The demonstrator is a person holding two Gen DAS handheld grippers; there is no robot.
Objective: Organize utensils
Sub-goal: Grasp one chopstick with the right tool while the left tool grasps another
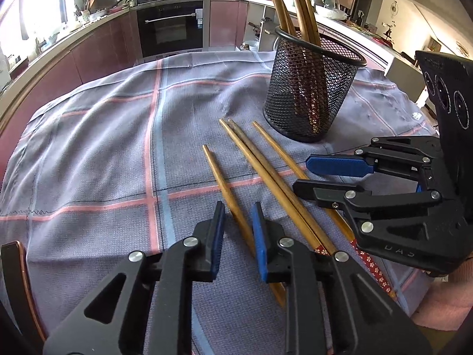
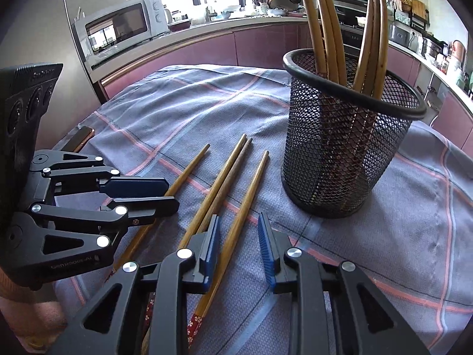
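A checked cloth (image 1: 97,153) covers the table; a microwave (image 2: 121,26) and oven (image 1: 170,26) stand behind.

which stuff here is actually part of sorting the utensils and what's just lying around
Part of the job:
- four loose chopsticks on the cloth
- mesh holder already holding chopsticks
- left gripper
- right gripper

Just lying about:
- phone at the cloth's edge
- microwave
- oven
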